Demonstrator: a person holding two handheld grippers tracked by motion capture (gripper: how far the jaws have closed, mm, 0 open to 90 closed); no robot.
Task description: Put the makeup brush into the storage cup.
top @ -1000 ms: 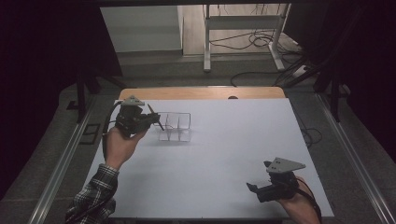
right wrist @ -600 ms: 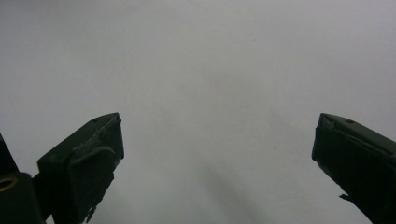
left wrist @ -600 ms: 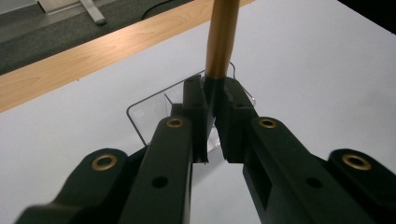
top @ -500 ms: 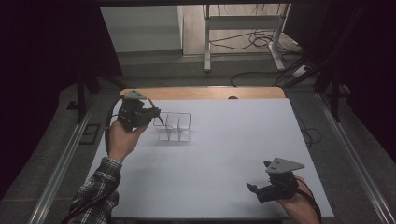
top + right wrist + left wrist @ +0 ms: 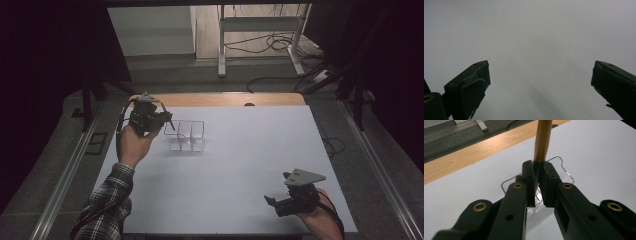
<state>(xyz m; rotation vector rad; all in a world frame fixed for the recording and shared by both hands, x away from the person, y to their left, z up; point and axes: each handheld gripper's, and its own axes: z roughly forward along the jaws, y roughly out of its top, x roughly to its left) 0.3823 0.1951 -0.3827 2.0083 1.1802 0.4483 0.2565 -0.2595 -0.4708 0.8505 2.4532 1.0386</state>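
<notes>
High view: the left gripper (image 5: 162, 119) hangs beside the clear plastic divided organizer box (image 5: 187, 135) on the white table (image 5: 240, 165), apparently to drop its load in. The right gripper (image 5: 280, 204) waits well apart, near the front edge.

Left gripper view: jaws clenched on a slim gold-and-black pen (image 5: 542, 142); its top is cut off.

Right gripper view: jaws spread, holding nothing.

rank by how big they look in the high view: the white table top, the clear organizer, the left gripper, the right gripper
1. white table top
2. clear organizer
3. left gripper and right gripper: these look alike, and the right one sits nearer the camera, so no ranking.
</notes>
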